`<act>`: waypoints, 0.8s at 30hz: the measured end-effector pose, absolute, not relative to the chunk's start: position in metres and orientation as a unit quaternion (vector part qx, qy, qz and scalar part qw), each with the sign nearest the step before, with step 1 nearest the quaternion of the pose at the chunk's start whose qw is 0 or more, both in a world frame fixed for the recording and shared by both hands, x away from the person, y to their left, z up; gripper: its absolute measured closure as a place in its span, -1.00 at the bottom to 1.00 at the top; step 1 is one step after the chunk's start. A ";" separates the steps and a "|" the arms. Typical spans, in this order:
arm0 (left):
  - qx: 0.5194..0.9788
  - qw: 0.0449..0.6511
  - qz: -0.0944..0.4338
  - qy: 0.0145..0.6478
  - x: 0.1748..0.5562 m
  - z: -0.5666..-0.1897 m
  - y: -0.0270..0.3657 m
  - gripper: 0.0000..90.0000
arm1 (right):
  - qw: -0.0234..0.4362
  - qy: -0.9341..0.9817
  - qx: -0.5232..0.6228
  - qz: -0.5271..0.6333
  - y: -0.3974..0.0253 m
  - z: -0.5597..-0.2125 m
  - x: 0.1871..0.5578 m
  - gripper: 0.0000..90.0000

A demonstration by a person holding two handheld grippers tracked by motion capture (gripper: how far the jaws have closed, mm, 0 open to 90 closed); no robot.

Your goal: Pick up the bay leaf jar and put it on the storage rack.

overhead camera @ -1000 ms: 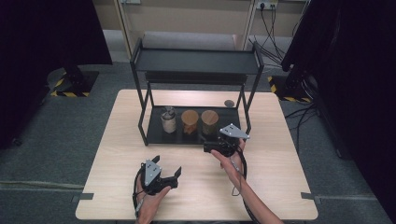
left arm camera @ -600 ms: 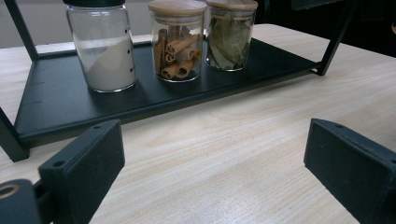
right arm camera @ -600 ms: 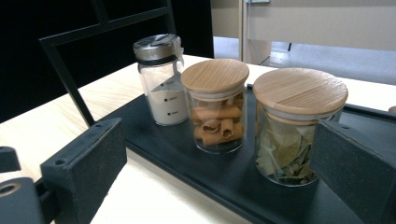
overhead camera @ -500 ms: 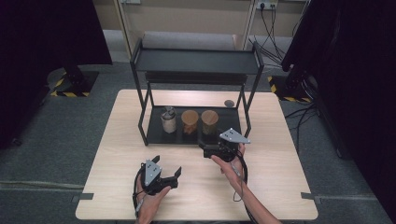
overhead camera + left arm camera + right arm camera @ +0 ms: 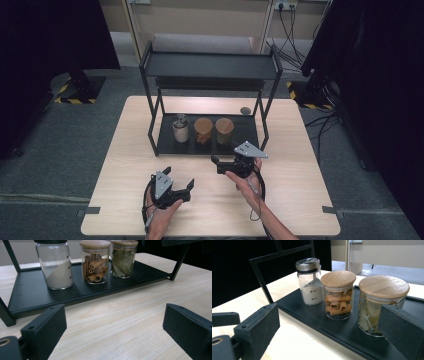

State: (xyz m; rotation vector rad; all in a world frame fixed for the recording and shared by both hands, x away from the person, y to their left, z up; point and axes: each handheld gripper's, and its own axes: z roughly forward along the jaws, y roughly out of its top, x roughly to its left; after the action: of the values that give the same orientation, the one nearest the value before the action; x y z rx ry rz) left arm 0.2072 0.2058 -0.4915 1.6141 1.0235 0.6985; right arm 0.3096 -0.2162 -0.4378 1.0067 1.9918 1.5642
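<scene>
A black two-tier metal rack point(image 5: 210, 67) is standing toward the 12 o'clock side of the light wooden table point(image 5: 300, 190), and its lower shelf point(image 5: 247, 132) is carrying three jars in a row. From 9 to 3 o'clock these are a shaker jar of white powder point(image 5: 180, 128), a cinnamon-stick jar point(image 5: 203, 130) and a bay-leaf jar point(image 5: 224, 130), the last two under wooden lids and standing just beside each other. Bare shelf is lying open at either end of the row.

The right gripper point(image 5: 220, 164) is hovering at the shelf's front edge, near the 5 o'clock corner post, its jaws apart and holding nothing; in the right gripper view the bay-leaf jar is sitting closest. The left gripper point(image 5: 186, 189) is resting toward 7 o'clock, well apart from the rack, jaws also wide and empty, with open tabletop stretching ahead of it. A small dark round object point(image 5: 245, 110) is lying on the table behind the rack at about 1 o'clock.
</scene>
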 end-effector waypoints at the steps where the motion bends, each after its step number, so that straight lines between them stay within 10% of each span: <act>1: 0.675 0.525 0.292 0.428 0.207 -0.491 0.206 -0.90 | 0.206 0.715 0.361 0.562 -0.216 -0.438 0.309 -0.90; 24: 0.674 0.526 0.291 0.428 0.207 -0.492 0.206 -0.90 | 0.200 0.718 0.360 0.561 -0.224 -0.441 0.297 -0.90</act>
State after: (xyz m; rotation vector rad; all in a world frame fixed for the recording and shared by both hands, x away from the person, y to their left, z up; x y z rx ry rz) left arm 0.2073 0.2063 -0.4917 1.6119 1.0241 0.6967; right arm 0.2972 -0.2238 -0.4414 1.0049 2.0070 1.5690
